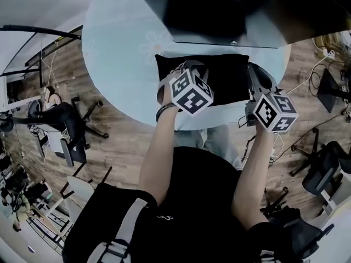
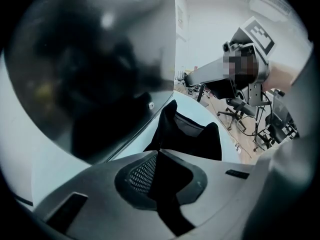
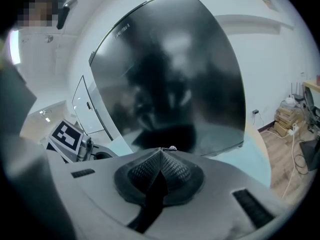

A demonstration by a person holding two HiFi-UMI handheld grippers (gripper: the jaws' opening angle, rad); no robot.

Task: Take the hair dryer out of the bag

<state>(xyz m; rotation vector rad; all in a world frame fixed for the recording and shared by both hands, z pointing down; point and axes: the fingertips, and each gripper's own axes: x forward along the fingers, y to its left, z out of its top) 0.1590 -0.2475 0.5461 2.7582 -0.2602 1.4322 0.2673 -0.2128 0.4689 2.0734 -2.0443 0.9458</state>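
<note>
My left claw (image 2: 158, 153) pinches the bag (image 1: 225, 81) at its left end; my right claw (image 3: 161, 150) sits closed at its right. The hair dryer is unseen, presumably inside between them.

Jaws of the right gripper (image 3: 160, 151) closed tip to tip, big dark monitor (image 3: 170, 74) close beyond on pale blue surface (image 3: 254, 160), left gripper (image 3: 68, 135) low left, wooden floor (image 3: 292, 151) right.

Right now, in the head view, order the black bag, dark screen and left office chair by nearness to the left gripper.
1. black bag, pinched by the left gripper.
2. dark screen, behind the bag.
3. office chair, far left, lower down.
</note>
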